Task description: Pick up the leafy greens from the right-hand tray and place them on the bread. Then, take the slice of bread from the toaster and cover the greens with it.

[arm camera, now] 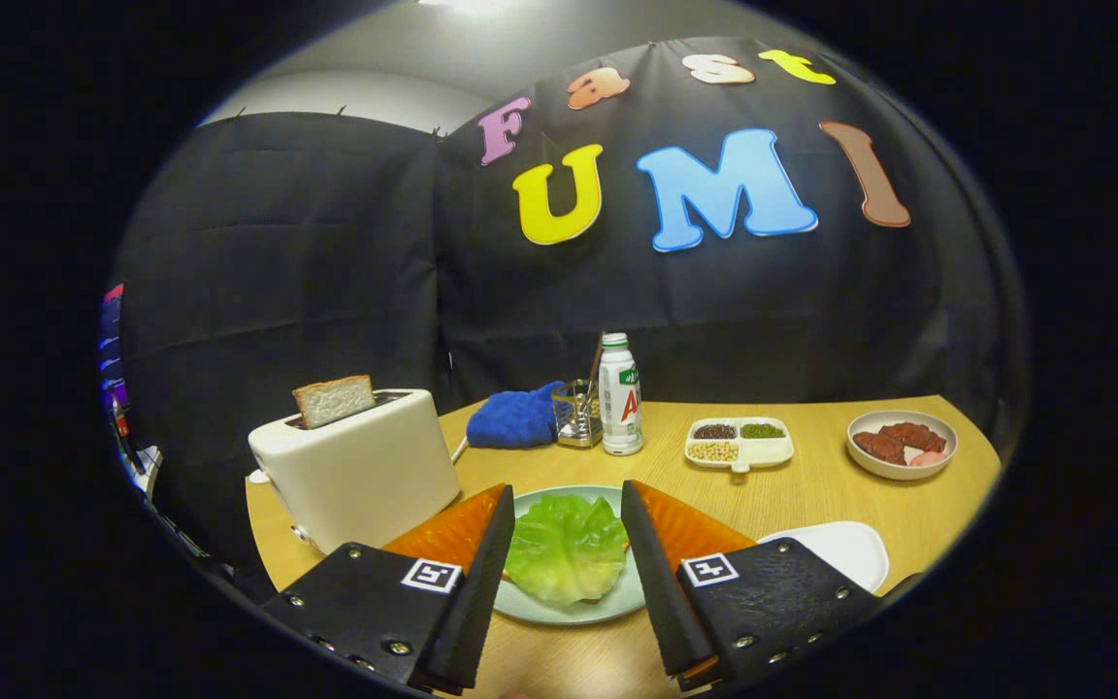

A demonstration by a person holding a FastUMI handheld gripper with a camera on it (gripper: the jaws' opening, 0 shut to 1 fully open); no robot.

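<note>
Pale green, crinkled leafy greens (566,546) lie spread over the bread, hiding most of it, on one round plate (617,602) at the near edge of the wooden table (792,490). One slice of bread (334,399) stands up out of the one white toaster (357,476) by the table's left edge. My gripper (565,515) hovers level above the plate, fingers spread wide, grasping nothing, greens showing between them.

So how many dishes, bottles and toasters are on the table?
Dishes: 4, namely the plate under the greens, a tray, a snack tray and a bowl
Bottles: 1
Toasters: 1, with bread in it
Total: 6
The gripper is open.
</note>
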